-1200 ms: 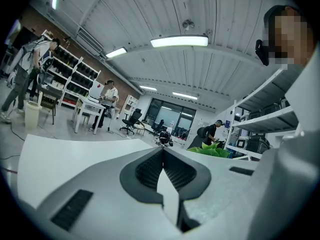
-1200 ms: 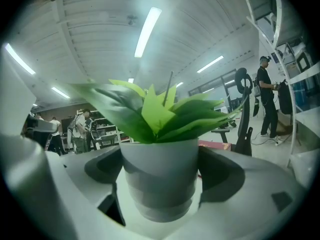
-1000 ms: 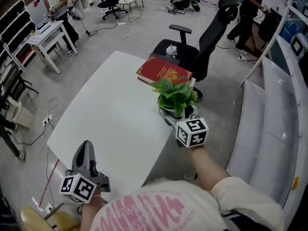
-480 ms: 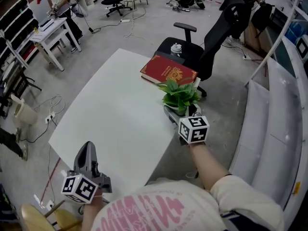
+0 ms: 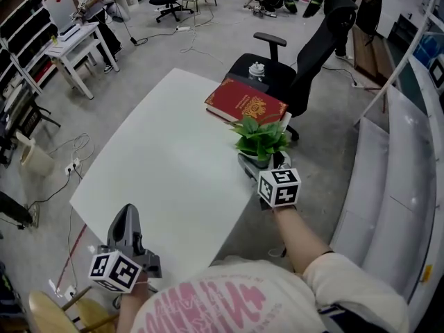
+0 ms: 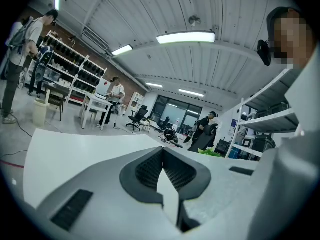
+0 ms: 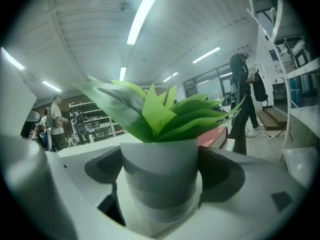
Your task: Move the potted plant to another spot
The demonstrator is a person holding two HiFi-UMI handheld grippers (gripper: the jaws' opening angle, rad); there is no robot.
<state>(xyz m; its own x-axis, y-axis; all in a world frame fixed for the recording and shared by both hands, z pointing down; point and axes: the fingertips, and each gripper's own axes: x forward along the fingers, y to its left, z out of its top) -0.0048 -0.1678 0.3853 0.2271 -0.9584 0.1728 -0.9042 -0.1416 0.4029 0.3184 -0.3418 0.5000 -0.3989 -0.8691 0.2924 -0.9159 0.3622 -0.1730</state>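
At the bottom of the head view, the person's right forearm [image 5: 302, 238] ran bare from a pale rolled sleeve up toward the frame's centre, wrist straight, carrying the right claw [image 5: 261, 165] level over the bench's [image 5: 159, 165] right edge. Its two dark, ribbed pads were clamped on either side of the potted plant [image 5: 262, 139]. In the right gripper view the right claw [image 7: 160, 159] squeezed the potted plant [image 7: 157, 184] by its smooth, pale, tapered round pot, with broad glossy green leaves fanning above; whether the base touched the bench could not be told. At lower left, the left claw [image 5: 125, 215] hung at the bench's near edge, pointing away from the body. In the left gripper view the left claw [image 6: 163, 159] had its ridged pads meeting at the tips, with nothing between them. Just beyond the plant lay a red hardcover book [image 5: 245, 103], flat on the matte white top, and past it stood a black office chair [image 5: 291, 68]
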